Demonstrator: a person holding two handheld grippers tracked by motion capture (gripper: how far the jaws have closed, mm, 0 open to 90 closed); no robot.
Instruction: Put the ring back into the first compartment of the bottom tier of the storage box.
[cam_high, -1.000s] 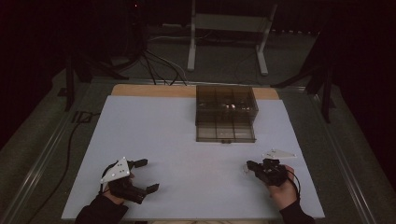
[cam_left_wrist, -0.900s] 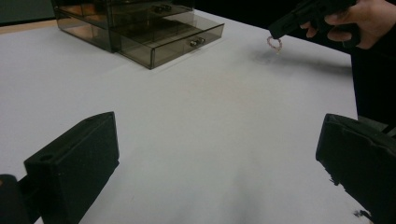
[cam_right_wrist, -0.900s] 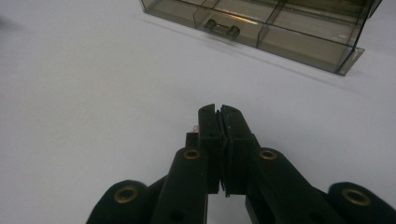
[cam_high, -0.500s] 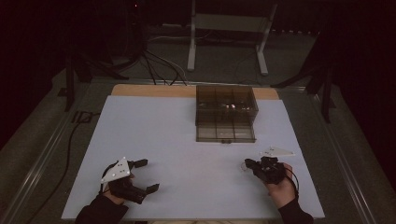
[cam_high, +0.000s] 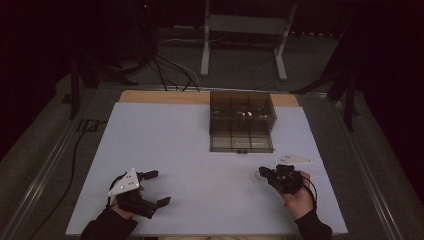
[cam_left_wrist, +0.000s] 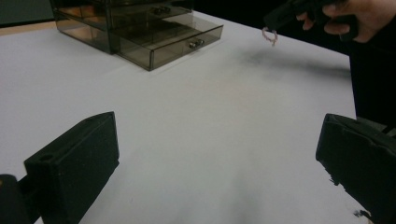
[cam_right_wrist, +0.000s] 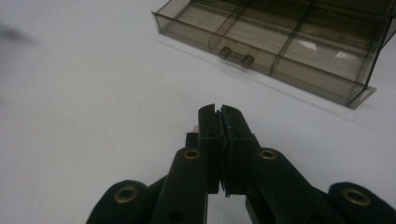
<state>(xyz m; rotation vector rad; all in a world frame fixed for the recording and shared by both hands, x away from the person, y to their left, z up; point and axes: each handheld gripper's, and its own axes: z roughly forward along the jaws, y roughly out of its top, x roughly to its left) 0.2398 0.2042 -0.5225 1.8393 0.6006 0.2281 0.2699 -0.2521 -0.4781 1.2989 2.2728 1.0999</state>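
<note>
A smoky transparent drawer box (cam_high: 242, 112) stands at the back middle of the white table (cam_high: 190, 145), its bottom drawer (cam_high: 241, 142) pulled out toward me. My right gripper (cam_high: 262, 173) is at the front right, a little in front of the drawer (cam_right_wrist: 261, 44), with its jaws together. The right gripper (cam_left_wrist: 275, 19) is shut on a small pinkish loop (cam_left_wrist: 269, 36), which hangs from its tip above the table. A pink bit of the loop (cam_right_wrist: 195, 127) peeks out beside the shut right gripper (cam_right_wrist: 219, 112). My left gripper (cam_high: 159, 188) rests at the front left, and the left gripper (cam_left_wrist: 219, 158) stands wide open with nothing between its jaws.
The open drawer (cam_left_wrist: 173, 42) has a small clear handle (cam_right_wrist: 236, 57) and several compartments. A wooden strip (cam_high: 165, 96) runs along the table's far edge. Beyond it stand a metal frame (cam_high: 245, 40) and cables (cam_high: 165, 70) on the dark floor.
</note>
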